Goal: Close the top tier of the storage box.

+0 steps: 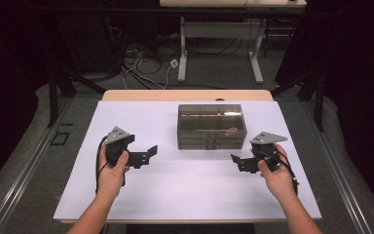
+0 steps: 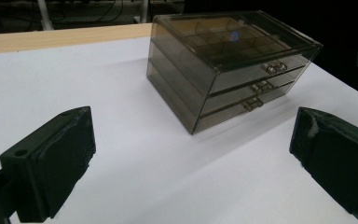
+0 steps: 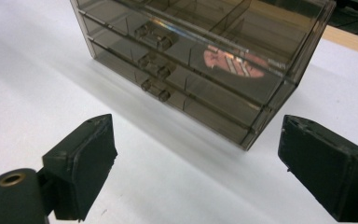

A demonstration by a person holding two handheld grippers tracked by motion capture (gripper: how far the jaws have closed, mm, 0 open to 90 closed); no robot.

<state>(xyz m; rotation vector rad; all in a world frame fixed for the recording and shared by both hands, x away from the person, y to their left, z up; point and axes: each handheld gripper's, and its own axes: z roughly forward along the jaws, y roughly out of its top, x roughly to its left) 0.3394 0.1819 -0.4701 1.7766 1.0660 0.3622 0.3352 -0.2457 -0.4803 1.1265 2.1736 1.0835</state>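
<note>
Tools both gape wide and empty: my left tool (image 1: 148, 152) and right tool (image 1: 234, 161) flank the drawer box (image 1: 211, 126) over bare white surface (image 1: 185, 190); a pinkish item (image 3: 233, 60) inside stays indistinct.

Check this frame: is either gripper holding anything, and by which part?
Nothing is held. Left gripper and right gripper are both open, short of the drawer box.

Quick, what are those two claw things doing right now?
Left gripper: open, holding nothing.
Right gripper: open, holding nothing, facing the drawer box.
</note>
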